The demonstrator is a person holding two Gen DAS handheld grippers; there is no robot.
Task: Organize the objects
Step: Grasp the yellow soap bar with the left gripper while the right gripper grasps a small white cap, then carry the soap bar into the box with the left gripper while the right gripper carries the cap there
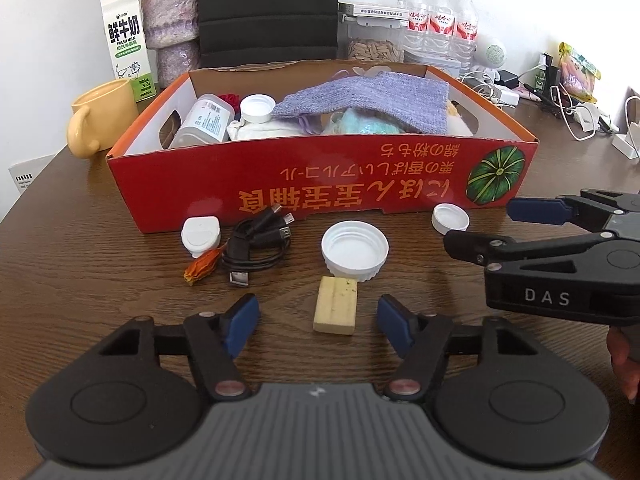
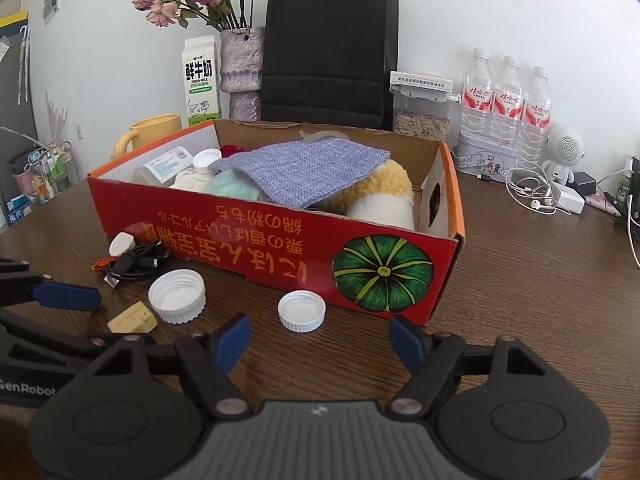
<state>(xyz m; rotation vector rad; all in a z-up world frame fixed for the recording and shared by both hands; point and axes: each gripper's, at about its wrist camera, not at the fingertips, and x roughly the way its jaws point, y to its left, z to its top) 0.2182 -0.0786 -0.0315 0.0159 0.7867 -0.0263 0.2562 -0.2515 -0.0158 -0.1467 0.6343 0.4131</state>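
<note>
A red cardboard box (image 1: 304, 194) (image 2: 280, 256) holds a purple cloth, a bottle and other items. In front of it on the table lie a white plug (image 1: 200, 236), a black cable (image 1: 256, 250), an orange scrap (image 1: 200, 268), a large white lid (image 1: 354, 250) (image 2: 177, 296), a small white lid (image 1: 450, 218) (image 2: 302, 311) and a yellow sponge block (image 1: 336, 310) (image 2: 132, 322). My left gripper (image 1: 318, 318) is open, its fingers either side of the sponge block, not touching it. My right gripper (image 2: 320, 338) is open and empty, just short of the small lid.
A yellow mug (image 1: 102, 118), milk carton (image 1: 126, 46), vase, black bag (image 2: 326, 52), seed jar, three water bottles (image 2: 506, 100), a tin, a small speaker and tangled chargers and cables (image 2: 536, 196) stand behind and right of the box.
</note>
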